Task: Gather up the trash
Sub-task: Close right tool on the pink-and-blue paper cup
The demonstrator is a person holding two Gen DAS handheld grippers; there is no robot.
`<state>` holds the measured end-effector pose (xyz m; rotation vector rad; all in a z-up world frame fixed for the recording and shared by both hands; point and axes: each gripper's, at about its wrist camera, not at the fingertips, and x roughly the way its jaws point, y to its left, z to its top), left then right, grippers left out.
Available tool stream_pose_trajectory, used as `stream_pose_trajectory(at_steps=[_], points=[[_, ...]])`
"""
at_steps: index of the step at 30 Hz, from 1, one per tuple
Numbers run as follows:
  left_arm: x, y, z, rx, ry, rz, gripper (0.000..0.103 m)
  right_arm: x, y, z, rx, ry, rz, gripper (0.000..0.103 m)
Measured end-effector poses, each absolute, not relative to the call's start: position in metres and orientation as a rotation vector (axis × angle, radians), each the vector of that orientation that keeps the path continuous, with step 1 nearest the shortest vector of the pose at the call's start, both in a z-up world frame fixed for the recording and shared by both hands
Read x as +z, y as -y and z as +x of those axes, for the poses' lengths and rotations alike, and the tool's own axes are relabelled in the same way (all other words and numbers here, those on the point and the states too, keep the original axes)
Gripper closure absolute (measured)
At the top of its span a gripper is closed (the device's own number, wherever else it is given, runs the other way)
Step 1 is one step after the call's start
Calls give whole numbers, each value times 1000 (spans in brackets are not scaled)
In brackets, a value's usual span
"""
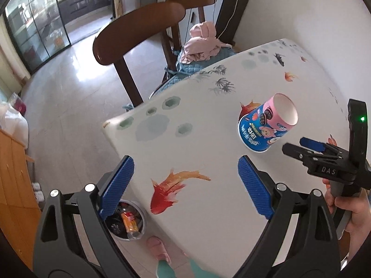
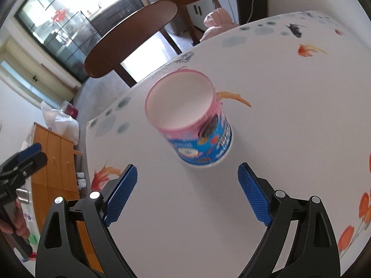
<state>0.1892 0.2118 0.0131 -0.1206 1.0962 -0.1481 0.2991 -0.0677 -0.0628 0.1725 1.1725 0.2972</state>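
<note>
An empty paper snack cup (image 2: pixel 190 120), pink at the rim and blue lower down, stands upright on the white fish-print table (image 2: pixel 289 115). My right gripper (image 2: pixel 187 185) is open just short of the cup, which sits ahead of the blue pads (image 2: pixel 120 194), untouched. In the left wrist view the cup (image 1: pixel 266 125) stands at the right, with the right gripper (image 1: pixel 299 147) close beside it. My left gripper (image 1: pixel 185 180) hangs open and empty over the table's near corner. Below that corner, a round bin (image 1: pixel 129 220) on the floor holds wrappers and a bottle.
Two brown wooden chairs (image 1: pixel 139 30) stand at the table's far side, one with pink cloth (image 1: pixel 201 44) on a blue cushion. A wooden cabinet (image 2: pixel 55 162) and a white bag (image 2: pixel 62 120) stand at the left. A slippered foot (image 1: pixel 160 247) stands by the bin.
</note>
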Motion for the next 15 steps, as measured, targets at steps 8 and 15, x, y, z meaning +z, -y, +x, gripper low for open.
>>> stream_pose_trajectory(at_steps=[8, 15], points=[[-12, -206, 205, -109, -1148, -136, 14, -69, 62, 329, 343, -1163, 176, 15], [-25, -201, 217, -99, -1152, -145, 14, -77, 58, 343, 366, -1161, 167, 15]])
